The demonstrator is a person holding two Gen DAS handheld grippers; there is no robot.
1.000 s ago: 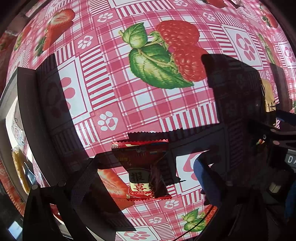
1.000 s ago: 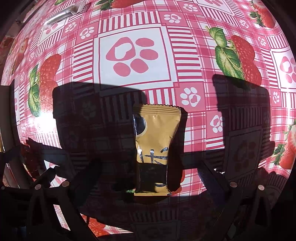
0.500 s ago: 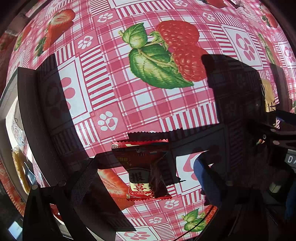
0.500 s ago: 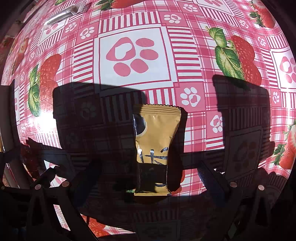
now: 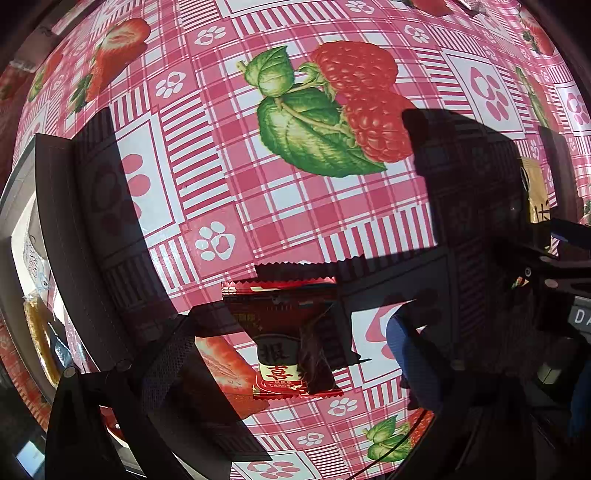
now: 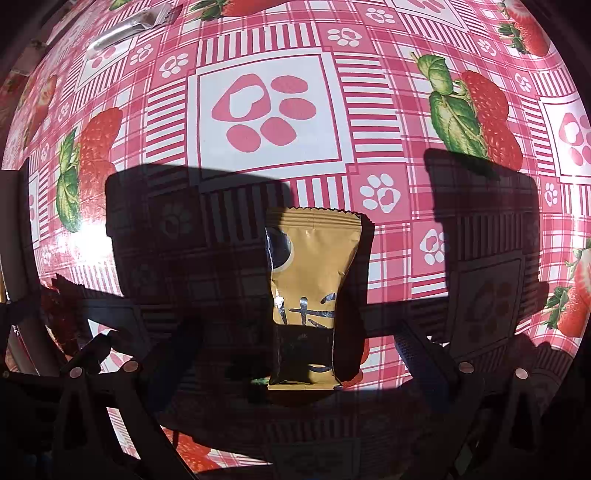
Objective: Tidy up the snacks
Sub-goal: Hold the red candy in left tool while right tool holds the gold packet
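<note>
Pink strawberry-and-paw-print oilcloth covered the counter (image 6: 269, 110), lit by hard sun that threw the rigs' shadows across it. In the left wrist view the left hand-held gripper (image 5: 291, 354) stood wide, its fingers at roughly 8 and 4 o'clock of a red snack packet (image 5: 288, 339) that lay flat between them, not pinched. In the right wrist view the right hand-held gripper (image 6: 299, 347) was likewise spread wide around a gold snack packet (image 6: 310, 295), which lay lengthwise toward 12 o'clock, free of both fingers. A dark tray or box wall (image 5: 59, 236) ran along the 9 o'clock edge of the left view, with other wrapped snacks (image 5: 37, 332) beyond it. A silvery wrapper (image 6: 129, 27) lay far off at 11 o'clock in the right view.

The step looked like a paired pick-up, both tools poised over their packets. Next, each would need to close squarely on its thin, slippery wrapper, catching enough of it to lift, then carry it toward the tray at the left.
</note>
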